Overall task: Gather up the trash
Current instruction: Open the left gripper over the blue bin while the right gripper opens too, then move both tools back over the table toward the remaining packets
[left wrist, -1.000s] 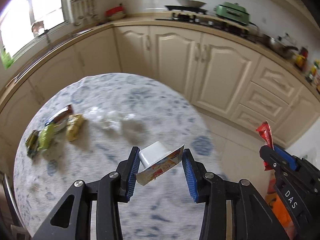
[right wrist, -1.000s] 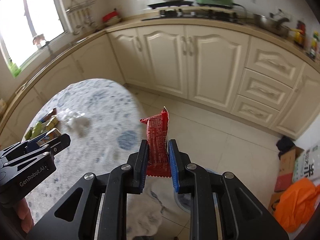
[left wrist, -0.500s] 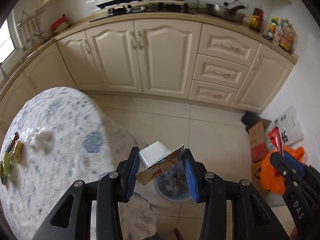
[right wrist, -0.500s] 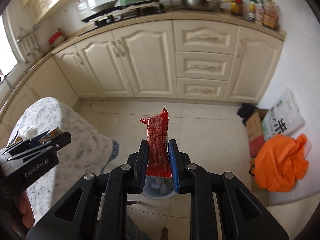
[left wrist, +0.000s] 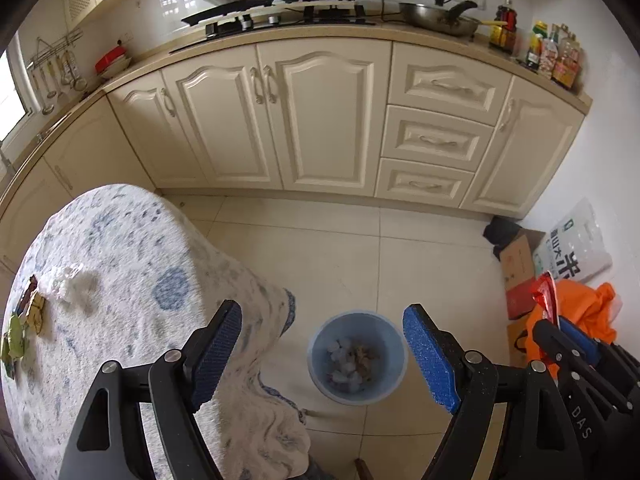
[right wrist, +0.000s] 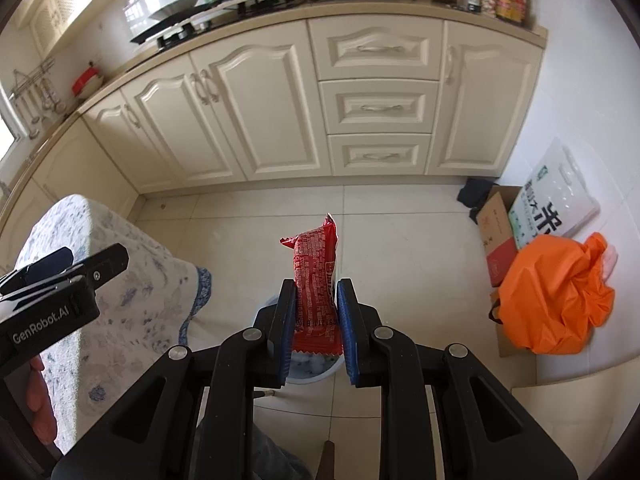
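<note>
Two hand-held grippers: over round blue plastic bin (left wrist: 357, 357), lower centre.
Left hand-held gripper (left wrist: 322, 356): jaws spread, empty.
Right hand-held gripper (right wrist: 316, 330): clamping upright red foil wrapper (right wrist: 316, 276).

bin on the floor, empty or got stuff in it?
Not empty. The blue bin stands upright, with pale and brownish scraps on its bottom, well below the rim. The left gripper hangs open above it.

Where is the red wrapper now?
In the right wrist view, the red wrapper stands upright, clamped in the right gripper, above the blue bin on the floor.
</note>
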{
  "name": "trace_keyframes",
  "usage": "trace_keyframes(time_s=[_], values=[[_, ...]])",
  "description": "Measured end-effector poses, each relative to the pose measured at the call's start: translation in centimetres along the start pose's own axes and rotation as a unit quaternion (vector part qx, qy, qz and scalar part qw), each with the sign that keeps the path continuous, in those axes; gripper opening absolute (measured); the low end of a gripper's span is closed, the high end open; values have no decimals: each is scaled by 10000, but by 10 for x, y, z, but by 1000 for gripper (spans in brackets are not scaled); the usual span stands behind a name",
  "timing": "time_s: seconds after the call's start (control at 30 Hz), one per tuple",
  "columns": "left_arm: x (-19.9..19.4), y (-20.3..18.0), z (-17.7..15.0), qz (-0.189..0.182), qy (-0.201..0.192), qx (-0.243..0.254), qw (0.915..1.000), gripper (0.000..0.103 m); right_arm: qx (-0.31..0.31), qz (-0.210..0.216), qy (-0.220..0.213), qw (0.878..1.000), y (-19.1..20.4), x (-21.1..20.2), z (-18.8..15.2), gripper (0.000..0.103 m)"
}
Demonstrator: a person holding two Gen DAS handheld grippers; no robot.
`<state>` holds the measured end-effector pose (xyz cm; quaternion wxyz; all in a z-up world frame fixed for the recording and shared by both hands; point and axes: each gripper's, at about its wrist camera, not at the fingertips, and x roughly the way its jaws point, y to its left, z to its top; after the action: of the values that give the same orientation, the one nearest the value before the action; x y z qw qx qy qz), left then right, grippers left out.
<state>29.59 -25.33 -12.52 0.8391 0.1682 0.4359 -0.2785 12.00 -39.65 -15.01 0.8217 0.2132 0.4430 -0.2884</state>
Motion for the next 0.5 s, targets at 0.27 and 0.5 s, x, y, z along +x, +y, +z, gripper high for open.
trace_keyframes(time_s=[0.27,0.5], values=[[-18,38,-12,303,-18,-346,9989,79,-515,182,-22,9985,51,10,7,64],[-32,63,-25,465,-21,-612,9970,79,-686,215,-221,9972,69,2,5,81]])
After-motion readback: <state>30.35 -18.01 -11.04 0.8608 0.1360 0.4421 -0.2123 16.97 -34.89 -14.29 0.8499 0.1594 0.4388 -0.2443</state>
